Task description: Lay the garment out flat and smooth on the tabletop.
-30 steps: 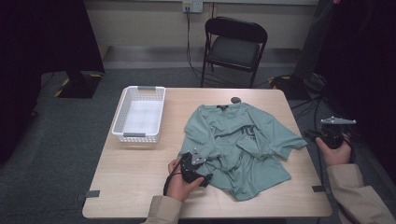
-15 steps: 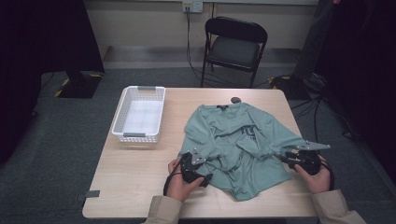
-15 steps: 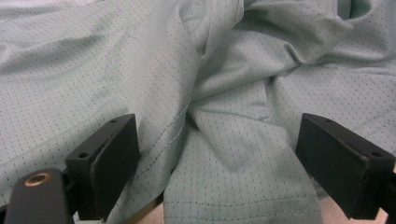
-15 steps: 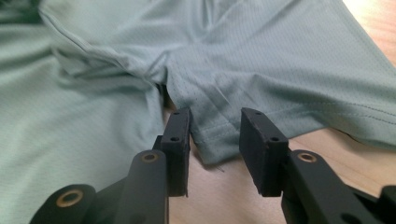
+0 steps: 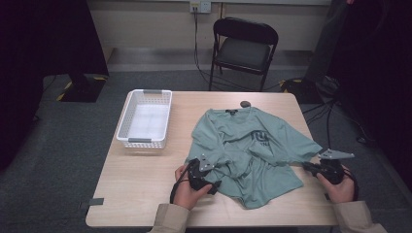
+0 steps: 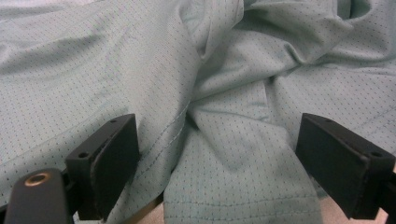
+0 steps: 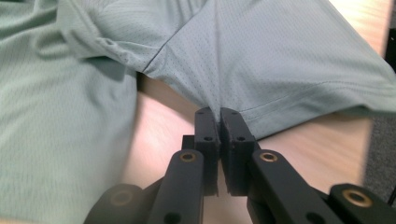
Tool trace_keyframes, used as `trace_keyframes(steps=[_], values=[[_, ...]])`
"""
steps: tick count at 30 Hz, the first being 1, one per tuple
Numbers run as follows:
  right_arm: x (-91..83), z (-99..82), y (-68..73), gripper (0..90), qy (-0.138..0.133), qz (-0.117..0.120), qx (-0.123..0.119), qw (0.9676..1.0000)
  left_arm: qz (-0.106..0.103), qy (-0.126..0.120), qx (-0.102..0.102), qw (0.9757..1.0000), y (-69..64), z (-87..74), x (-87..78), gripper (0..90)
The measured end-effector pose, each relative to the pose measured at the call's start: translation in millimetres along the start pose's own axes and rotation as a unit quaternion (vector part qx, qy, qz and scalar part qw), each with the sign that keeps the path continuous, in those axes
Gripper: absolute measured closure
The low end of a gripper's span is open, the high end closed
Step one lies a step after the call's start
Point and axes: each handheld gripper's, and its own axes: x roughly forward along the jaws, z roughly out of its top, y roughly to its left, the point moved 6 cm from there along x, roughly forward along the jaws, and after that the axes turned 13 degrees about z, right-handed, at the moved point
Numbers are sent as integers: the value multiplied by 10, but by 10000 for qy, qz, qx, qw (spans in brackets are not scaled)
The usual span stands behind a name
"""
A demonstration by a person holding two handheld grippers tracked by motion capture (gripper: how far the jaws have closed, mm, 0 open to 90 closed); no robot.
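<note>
1. At the left edge of the table (image 5: 121, 179) sat the white plastic basket (image 5: 144, 118), well apart from the work and out of your way.
2. Your left gripper (image 6: 219, 158) rested at the T-shirt's lower left part, its jaws spread wide with rumpled cloth and a stitched hem lying between them; the pads (image 6: 116, 161) pressed on nothing. In the high view it (image 5: 203, 174) sat by the bunched folds.
3. The teal T-shirt (image 5: 250, 150) lay crumpled across the middle of the table, collar toward the far edge, sleeves out to each side.
4. Your right gripper (image 7: 219, 122) had just been closing, and its jaws stood pinched together on the hem of the sleeve (image 7: 289, 70). In the high view it (image 5: 313, 167) sat at the table's right edge.
5. To do this step well, I judge you wanted that pinch deeper than the hem's very edge, then the left jaws closed on one layer only before drawing the cloth flat.
6. A small dark round object (image 5: 245, 103) lay just beyond the collar, and a folding chair (image 5: 245, 48) stood behind the table; neither blocked you.
</note>
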Motion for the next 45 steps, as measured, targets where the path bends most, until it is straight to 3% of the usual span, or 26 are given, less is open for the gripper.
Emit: trace_keyframes(steps=[3, 7, 11, 13, 17, 22, 31, 33, 45], values=[[-121, -84, -49, 845, 28, -59, 14, 10000, 0, 1, 1, 10000, 0, 0, 0, 131], [-230, -92, -18, 651, -198, -60, 109, 9997, -1, 0, 3, 10000, 0, 0, 0, 131], [-234, 16, 204, 453, -533, 160, 44, 9984, -3, -1, 2, 10000, 0, 0, 0, 131], [-176, 60, 341, 348, -579, 280, 7, 9979, 2, -1, 1, 10000, 0, 0, 0, 131], [-21, 87, 560, 238, -494, 500, -52, 9975, -2, -1, -1, 10000, -1, 0, 0, 131], [147, 37, 657, 183, -254, 589, -65, 9979, 1, -2, -2, 10000, 0, 0, 0, 131], [249, -45, 640, 131, 53, 563, -159, 9983, 11, -3, -7, 10000, -2, 0, -1, 131], [251, -56, 641, 127, 78, 546, -276, 9981, 20, -6, -22, 10000, -6, 0, -2, 131], [260, -68, 642, 107, 30, 522, -327, 9981, -10, 67, -7, 10000, -2, 0, -70, 142]])
